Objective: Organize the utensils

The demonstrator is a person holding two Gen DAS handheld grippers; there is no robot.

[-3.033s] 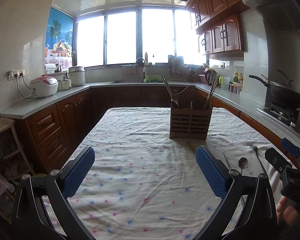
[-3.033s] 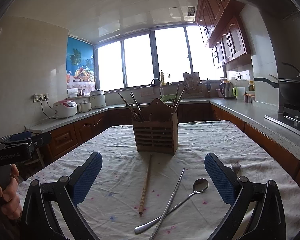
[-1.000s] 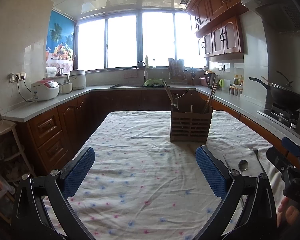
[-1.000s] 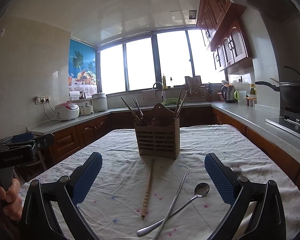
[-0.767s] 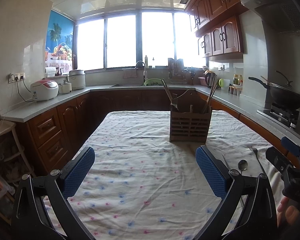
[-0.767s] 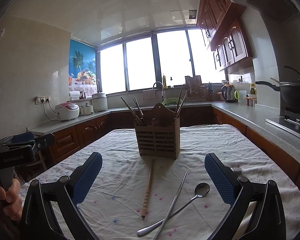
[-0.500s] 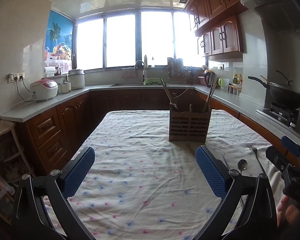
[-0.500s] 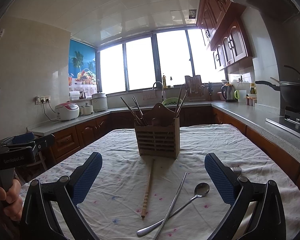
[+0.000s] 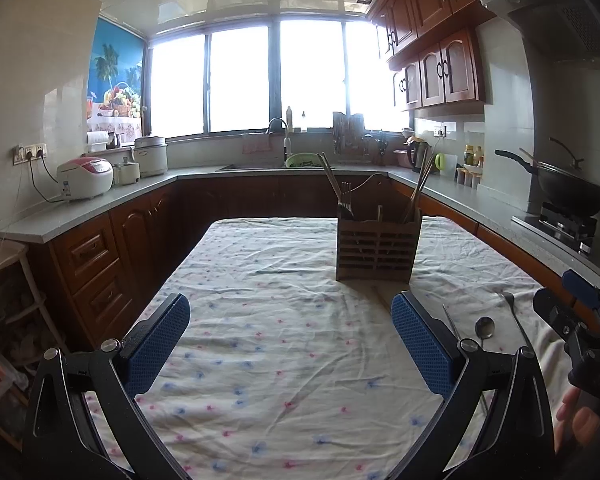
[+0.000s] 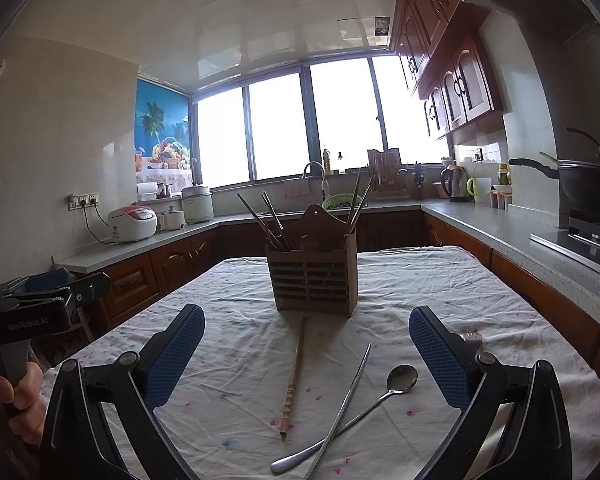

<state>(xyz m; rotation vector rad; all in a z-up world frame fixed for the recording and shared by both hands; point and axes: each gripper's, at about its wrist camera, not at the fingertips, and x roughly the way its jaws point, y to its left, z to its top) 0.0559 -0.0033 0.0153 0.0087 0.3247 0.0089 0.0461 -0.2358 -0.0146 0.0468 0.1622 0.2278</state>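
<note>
Both wrist views face the wooden holder (image 9: 378, 250) (image 10: 314, 280) — left from farther left.

The utensil holder (image 10: 314, 276) stands on the table (image 10: 236, 360), with chopsticks (image 10: 268, 220) upright in it. In front of the holder lie a wooden chopstick (image 10: 294, 378), then to its right a metal chopstick (image 10: 350, 394) crossing a spoon (image 10: 380, 396). A fork (image 10: 471, 337) lies further right of the holder. Behind the holder runs the counter (image 10: 476, 216) with a sink faucet (image 10: 318, 176).
</note>
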